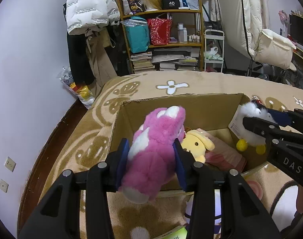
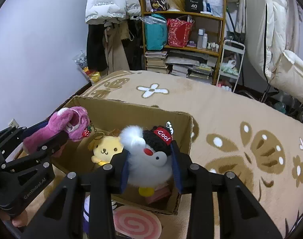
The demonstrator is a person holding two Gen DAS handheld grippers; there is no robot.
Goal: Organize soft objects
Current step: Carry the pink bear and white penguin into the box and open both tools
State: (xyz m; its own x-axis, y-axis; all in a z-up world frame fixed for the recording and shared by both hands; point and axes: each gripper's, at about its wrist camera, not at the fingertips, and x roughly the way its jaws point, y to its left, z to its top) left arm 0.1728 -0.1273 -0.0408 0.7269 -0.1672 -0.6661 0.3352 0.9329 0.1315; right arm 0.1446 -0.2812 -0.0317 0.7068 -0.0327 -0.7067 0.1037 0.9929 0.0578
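My left gripper (image 1: 151, 149) is shut on a pink plush bear (image 1: 153, 151) and holds it over the near left edge of an open cardboard box (image 1: 171, 101). The bear also shows in the right wrist view (image 2: 59, 129), with a strawberry charm. My right gripper (image 2: 151, 155) is shut on a white penguin plush (image 2: 149, 159) with a black "Cool" cap, over the box's right part (image 2: 135, 109). The penguin shows in the left wrist view (image 1: 250, 119). A yellow dog plush (image 2: 107, 149) and a pink soft item (image 1: 225, 153) lie in the box.
The box stands on a beige patterned blanket (image 2: 231, 119). A pink spiral cushion (image 2: 137, 223) and a purple-white item (image 2: 86, 213) lie in front of the box. A wooden shelf (image 2: 183, 31), hanging coats (image 1: 87, 20) and a white cart (image 2: 231, 63) stand behind.
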